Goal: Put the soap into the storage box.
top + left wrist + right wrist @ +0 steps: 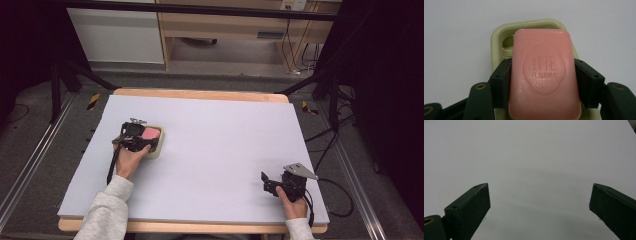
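A pale grey sheet [210, 150] covers a wooden table [200, 93], with grey floor around it, dark curtains to both sides and light wood furniture behind.

The left gripper [139, 138] sits near the sheet's left edge, about midway between near and far edges, held by the left hand [131, 161] with a light grey sleeve [107, 210] coming in from the near edge. Its jaws are closed on a pink soap [544, 75]: in the left gripper view the two black pads press against the bar's long sides, around its middle and nearer half. The soap is a rounded rectangle with an embossed oval bearing characters and the word FLAUHIRA. It lies over a pale yellow-green dish [499, 37], whose rim and one inner corner show beyond the bar's far end and at its left side; whether the bar rests on the dish or is lifted just clear of it cannot be told. In the high view the dish [159, 147] stands on the sheet just right of the gripper.

The right gripper [267, 182] is near the sheet's near-right corner, well apart from the soap, held by the right hand [294, 205], with a grey three-cornered plate on top. Its jaws stand wide apart with nothing between them, over bare sheet [536, 157].
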